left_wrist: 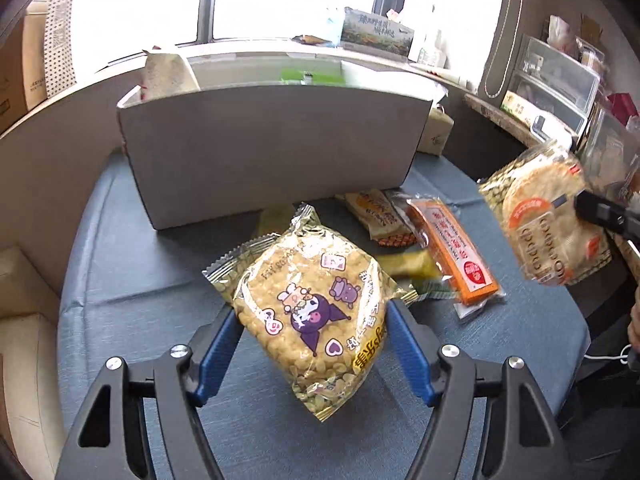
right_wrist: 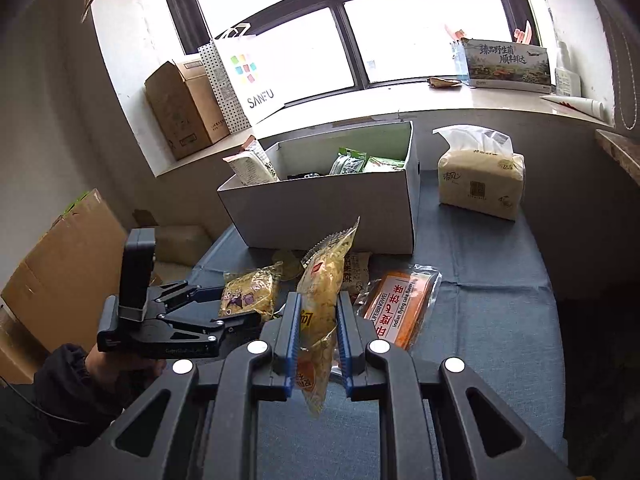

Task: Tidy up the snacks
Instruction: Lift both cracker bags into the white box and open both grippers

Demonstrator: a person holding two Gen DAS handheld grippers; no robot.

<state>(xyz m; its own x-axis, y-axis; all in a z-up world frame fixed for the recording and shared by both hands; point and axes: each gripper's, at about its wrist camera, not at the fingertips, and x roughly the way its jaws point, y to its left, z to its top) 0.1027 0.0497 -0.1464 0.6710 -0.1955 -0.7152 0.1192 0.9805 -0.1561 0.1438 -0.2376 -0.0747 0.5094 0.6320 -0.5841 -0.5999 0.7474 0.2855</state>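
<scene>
My left gripper (left_wrist: 312,316) has its blue pads pressed against both sides of a yellow puffed-snack bag with a purple cartoon figure (left_wrist: 316,312), low over the blue tablecloth. The right wrist view shows the same gripper (right_wrist: 240,305) around that bag (right_wrist: 248,292). My right gripper (right_wrist: 318,320) is shut on a clear bag of round rice crackers (right_wrist: 324,292) and holds it in the air; it appears at the right edge of the left wrist view (left_wrist: 548,220). Beyond them stands an open white box (right_wrist: 332,208) with green packets inside.
An orange flying-cake packet (right_wrist: 400,308), a striped snack pack (left_wrist: 380,216) and a yellow packet (left_wrist: 408,266) lie before the box. A tissue pack (right_wrist: 480,180) stands right of it. A paper bag (right_wrist: 248,76) and cardboard boxes (right_wrist: 180,112) sit on the sill.
</scene>
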